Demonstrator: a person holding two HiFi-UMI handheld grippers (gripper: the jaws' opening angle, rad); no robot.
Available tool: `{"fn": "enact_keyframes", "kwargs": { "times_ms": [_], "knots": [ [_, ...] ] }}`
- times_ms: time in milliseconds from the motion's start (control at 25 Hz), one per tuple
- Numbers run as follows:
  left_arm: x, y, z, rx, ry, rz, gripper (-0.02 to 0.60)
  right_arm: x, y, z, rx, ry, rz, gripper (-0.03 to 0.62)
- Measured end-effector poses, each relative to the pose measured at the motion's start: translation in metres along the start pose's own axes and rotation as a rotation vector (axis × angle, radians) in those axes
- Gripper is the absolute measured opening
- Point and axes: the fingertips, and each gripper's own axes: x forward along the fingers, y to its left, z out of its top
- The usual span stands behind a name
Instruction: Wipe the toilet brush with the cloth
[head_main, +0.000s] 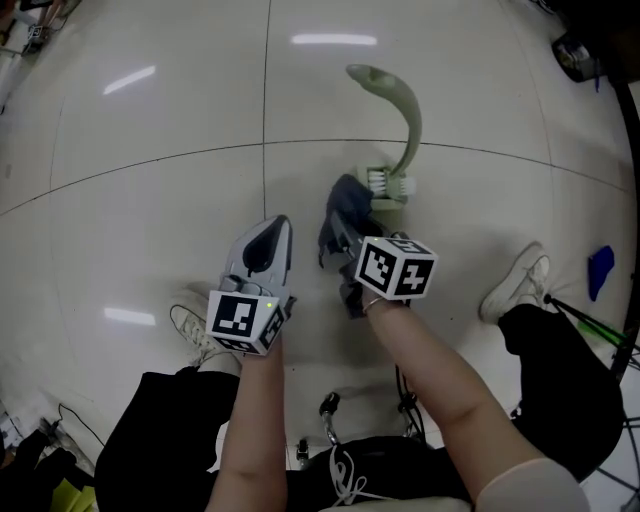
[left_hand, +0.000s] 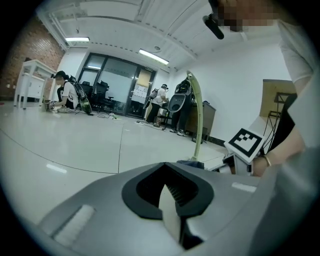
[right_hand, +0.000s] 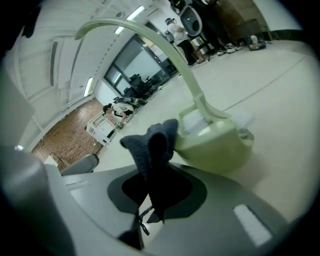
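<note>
Your right gripper (right_hand: 155, 196) pinches cloth (right_hand: 152, 142). Toilet brush (right_hand: 192, 95) stands in holder (right_hand: 215, 147) just ahead of those jaws, beside cloth tip. Left gripper (left_hand: 171, 202) jaws pressed together, empty. Risks: one-sided push tips unheld holder; small pinch lets cloth slip.

The floor (head_main: 150, 150) is glossy pale tile, smooth enough to mirror the ceiling lights. The toilet brush (head_main: 408, 115) has a smooth pale green plastic handle with a soft sheen and white bristles (head_main: 390, 183); its holder (right_hand: 215, 147) is the same green plastic. The cloth (right_hand: 150, 142) is dark blue-grey, fuzzy and matt, like fleece. The left gripper (left_hand: 169, 192) and right gripper (right_hand: 150, 202) have matt grey plastic shells with duller black jaw linings. A far wall (left_hand: 27, 45) is rough red brick
</note>
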Motion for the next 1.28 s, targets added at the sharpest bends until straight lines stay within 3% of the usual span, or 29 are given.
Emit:
{"fn": "enact_keyframes", "kwargs": {
  "times_ms": [120,280,520,800,1040,1280],
  "knots": [
    [0.002,-0.001,-0.003,0.028,0.004,-0.01,0.006,0.002,-0.024,-0.009,0.116,0.005,-0.068,0.061],
    [0.002,0.007,-0.008,-0.001,0.002,0.0,0.006,-0.004,-0.041,-0.035,0.217,0.043,-0.141,0.063],
    [0.001,0.015,0.01,-0.004,-0.035,0.033,0.006,0.003,0.001,-0.036,0.171,0.089,-0.064,0.063],
    [-0.007,0.034,0.01,-0.048,-0.028,0.085,0.006,0.026,0.047,0.035,0.096,-0.041,0.01,0.063],
    [-0.008,0.031,-0.009,-0.111,-0.002,0.052,0.006,0.036,0.03,0.044,0.263,-0.108,-0.01,0.061],
    [-0.006,0.035,-0.02,-0.136,0.02,0.032,0.006,0.041,0.006,0.019,0.329,-0.102,-0.073,0.061]
  ]
}}
